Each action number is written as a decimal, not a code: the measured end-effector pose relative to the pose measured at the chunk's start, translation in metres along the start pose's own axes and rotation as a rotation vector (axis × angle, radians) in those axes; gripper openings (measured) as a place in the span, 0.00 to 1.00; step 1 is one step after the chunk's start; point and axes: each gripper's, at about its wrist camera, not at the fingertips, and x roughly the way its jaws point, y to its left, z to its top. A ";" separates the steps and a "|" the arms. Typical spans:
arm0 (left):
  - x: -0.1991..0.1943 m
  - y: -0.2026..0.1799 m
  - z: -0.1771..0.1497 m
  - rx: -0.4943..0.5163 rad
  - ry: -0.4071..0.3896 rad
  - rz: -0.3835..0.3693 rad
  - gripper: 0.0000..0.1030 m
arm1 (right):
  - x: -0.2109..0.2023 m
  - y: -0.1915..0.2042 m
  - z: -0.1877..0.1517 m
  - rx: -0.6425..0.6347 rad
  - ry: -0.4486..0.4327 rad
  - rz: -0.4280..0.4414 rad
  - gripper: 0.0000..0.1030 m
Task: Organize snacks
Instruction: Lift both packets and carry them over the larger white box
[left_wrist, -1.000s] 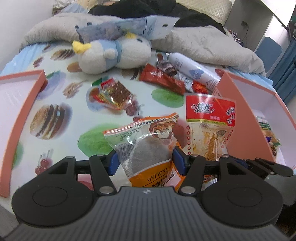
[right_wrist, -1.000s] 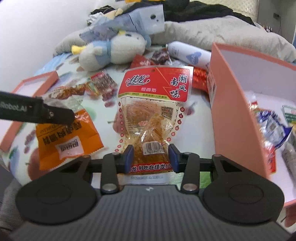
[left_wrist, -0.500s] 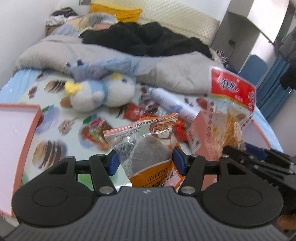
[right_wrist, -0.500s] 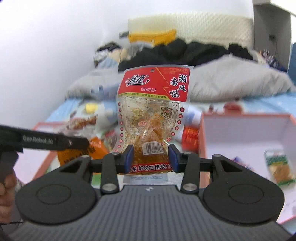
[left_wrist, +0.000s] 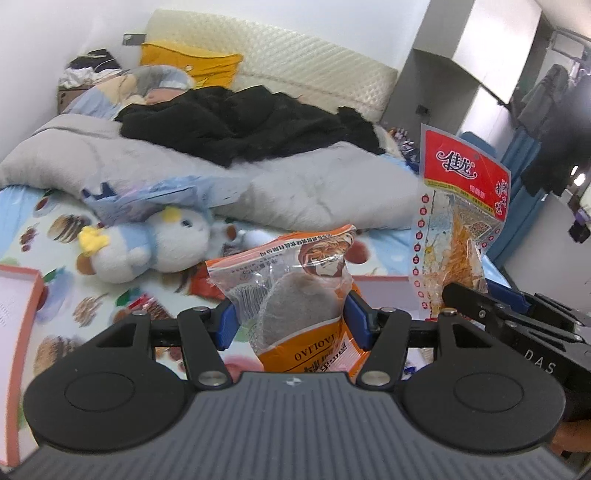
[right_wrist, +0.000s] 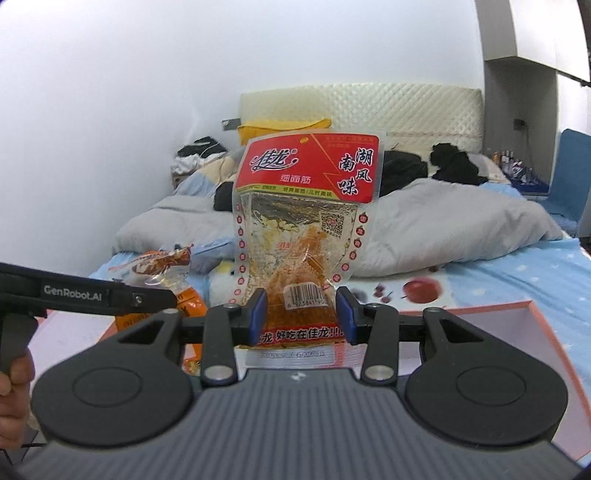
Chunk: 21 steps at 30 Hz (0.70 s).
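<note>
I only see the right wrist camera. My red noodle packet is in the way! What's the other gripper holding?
Observer: The left gripper is shut on an orange snack bag, with a round grey cake behind its clear window.
Operator: What toy is on the bed?
Observer: A white and blue plush toy with a yellow tuft, lying on the fruit-print sheet.
Operator: Is there another box?
Observer: Yes, a pink-rimmed box at the left edge.
</note>
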 end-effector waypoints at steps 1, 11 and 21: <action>0.001 -0.005 0.002 0.004 -0.003 -0.007 0.62 | -0.001 -0.002 0.001 -0.003 -0.006 -0.009 0.42; 0.031 -0.063 0.009 0.063 0.022 -0.089 0.62 | -0.012 -0.050 0.004 0.015 -0.036 -0.105 0.42; 0.094 -0.123 -0.013 0.120 0.143 -0.139 0.62 | 0.001 -0.112 -0.028 0.079 0.041 -0.194 0.42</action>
